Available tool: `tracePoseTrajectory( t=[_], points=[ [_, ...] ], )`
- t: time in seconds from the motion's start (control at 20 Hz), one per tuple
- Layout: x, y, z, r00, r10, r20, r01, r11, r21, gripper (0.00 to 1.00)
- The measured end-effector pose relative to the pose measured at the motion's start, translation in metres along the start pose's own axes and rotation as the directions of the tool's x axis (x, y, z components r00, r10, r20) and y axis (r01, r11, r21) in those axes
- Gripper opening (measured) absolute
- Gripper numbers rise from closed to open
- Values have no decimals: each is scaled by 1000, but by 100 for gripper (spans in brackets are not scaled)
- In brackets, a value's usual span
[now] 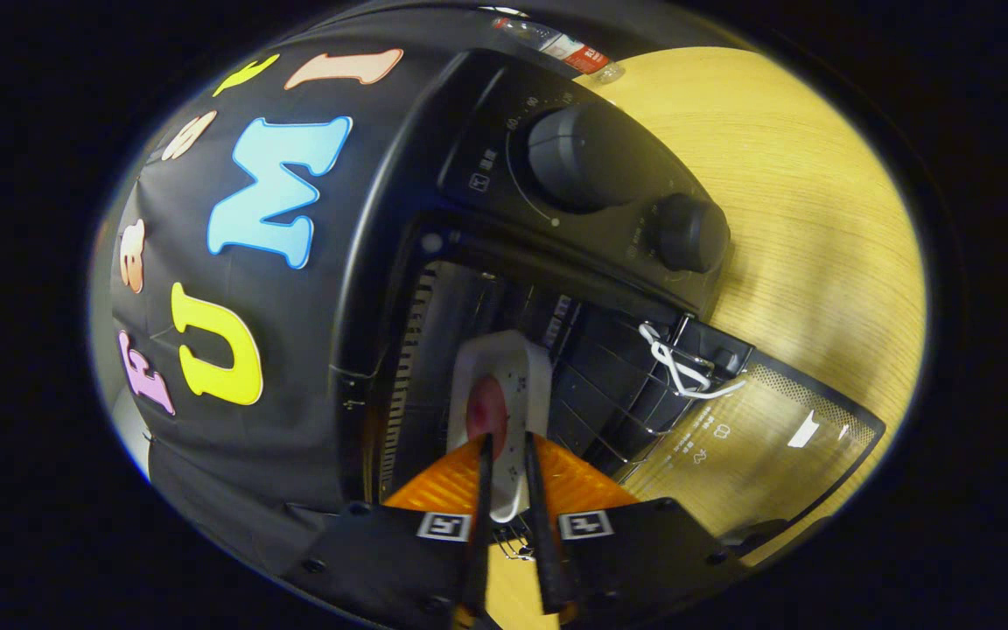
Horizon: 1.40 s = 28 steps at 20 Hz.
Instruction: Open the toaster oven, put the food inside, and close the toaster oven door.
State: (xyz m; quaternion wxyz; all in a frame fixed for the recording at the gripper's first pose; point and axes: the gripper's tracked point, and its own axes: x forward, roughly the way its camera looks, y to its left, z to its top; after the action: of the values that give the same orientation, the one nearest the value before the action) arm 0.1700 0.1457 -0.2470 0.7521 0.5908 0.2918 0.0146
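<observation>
The view is rolled on its side. A black toaster oven (504, 114) stands on the wooden table with its glass door (758, 437) folded down and open. My gripper (508, 459) is shut on the rim of a small white dish (521, 367) that carries a reddish piece of food (486, 407). The dish reaches into the oven's open cavity, over the wire rack (591, 394). Both fingers pinch the dish's near edge.
Two round knobs (583, 157) (688, 232) sit on the oven's control panel. A white cord (675, 363) is tied at the door hinge. The light wooden table (819, 219) stretches beyond the oven. A plastic bottle (556, 44) lies at the table's far end.
</observation>
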Motion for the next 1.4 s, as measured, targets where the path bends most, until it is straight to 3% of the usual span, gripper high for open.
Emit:
tracePoseTrajectory(
  t=[0.1, 0.2, 0.5, 0.8, 1.1, 1.25, 1.35, 1.4],
  points=[
    [-10, 0, -9, 1000, 3, -31, -3, 1000, -14, 41],
    [-27, 2, -19, 998, 20, -57, -22, 999, -30, 42],
    [-69, 4, -52, 994, 59, -94, -62, 998, -31, 97],
    [-106, 11, -95, 986, 79, -145, -101, 983, -152, 97],
    [-129, -11, -117, 987, -44, -155, -17, 929, -370, 97],
    [-137, -36, -129, 968, -182, -171, 72, 858, -508, 97],
    [-143, -59, -131, 939, -292, -180, 118, 768, -629, 98],
    [-146, -70, -130, 926, -344, -157, 144, 705, -695, 98]
  ],
)
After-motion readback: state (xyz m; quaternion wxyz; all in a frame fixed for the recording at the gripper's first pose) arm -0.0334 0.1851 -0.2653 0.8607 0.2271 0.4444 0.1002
